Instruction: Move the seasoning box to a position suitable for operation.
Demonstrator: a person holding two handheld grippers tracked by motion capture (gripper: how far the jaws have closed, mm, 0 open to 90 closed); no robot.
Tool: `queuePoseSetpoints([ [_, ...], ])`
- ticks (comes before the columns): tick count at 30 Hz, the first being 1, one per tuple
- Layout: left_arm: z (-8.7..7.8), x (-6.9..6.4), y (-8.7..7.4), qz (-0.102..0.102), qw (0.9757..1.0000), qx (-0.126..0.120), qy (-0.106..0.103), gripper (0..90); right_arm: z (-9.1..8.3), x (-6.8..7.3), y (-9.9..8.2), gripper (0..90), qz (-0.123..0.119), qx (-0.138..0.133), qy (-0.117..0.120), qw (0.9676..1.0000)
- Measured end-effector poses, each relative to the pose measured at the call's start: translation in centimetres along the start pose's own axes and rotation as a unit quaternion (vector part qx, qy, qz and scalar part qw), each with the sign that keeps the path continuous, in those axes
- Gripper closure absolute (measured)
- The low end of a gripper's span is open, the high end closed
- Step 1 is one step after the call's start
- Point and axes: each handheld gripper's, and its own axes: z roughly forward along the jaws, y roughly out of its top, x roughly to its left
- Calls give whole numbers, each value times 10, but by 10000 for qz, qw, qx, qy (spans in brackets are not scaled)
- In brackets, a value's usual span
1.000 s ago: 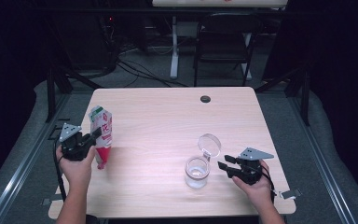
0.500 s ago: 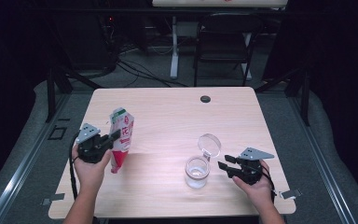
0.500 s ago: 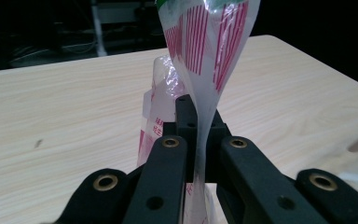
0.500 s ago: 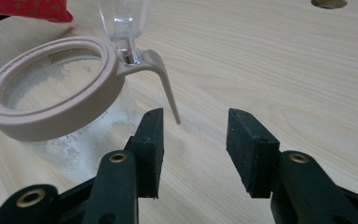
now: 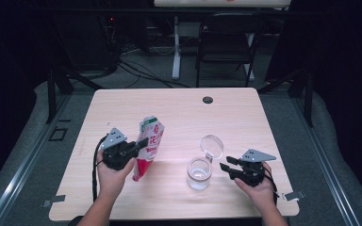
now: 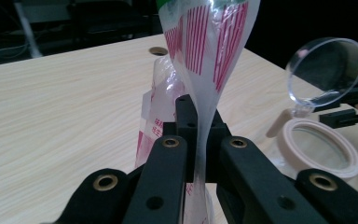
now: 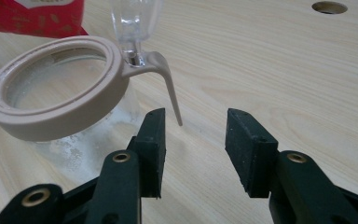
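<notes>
Pouch [image 5: 148, 147] pinched in left gripper [image 5: 141, 142], jaws clamped on its upper film, held tilted over table [image 5: 179, 113] left of centre. Jar [image 5: 199, 173] stands right of it, clear lid [image 5: 211, 145] flipped up. Right gripper [image 5: 225, 167] just beside jar, jaws apart, holding nothing, near the beige rim tab.

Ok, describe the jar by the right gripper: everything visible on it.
The jar is clear, glass or plastic, standing upright on the table with white residue inside. A beige collar rings its mouth; the hinged clear lid stands open. A beige tab curves down before the right gripper, whose jaws are apart, touching nothing.
</notes>
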Motion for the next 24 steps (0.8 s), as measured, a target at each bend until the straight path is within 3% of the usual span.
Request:
queuePoseSetpoints([
  [5, 11, -16, 3, 287, 9993, 60, -232, 900, 0, 2, 0, 583, -10, 2, 0, 10000],
  [9, 21, -24, -2, 345, 9983, 227, -421, 900, 0, 1, 0, 583, -19, 15, 1, 10000],
  [17, 20, -25, -10, 183, 9978, 229, -603, 900, -6, 1, 4, 601, -19, -68, 33, 10000],
  [24, 18, -27, -12, 246, 9976, 278, -588, 900, -8, 6, 8, 589, -89, -129, 23, 9999],
])
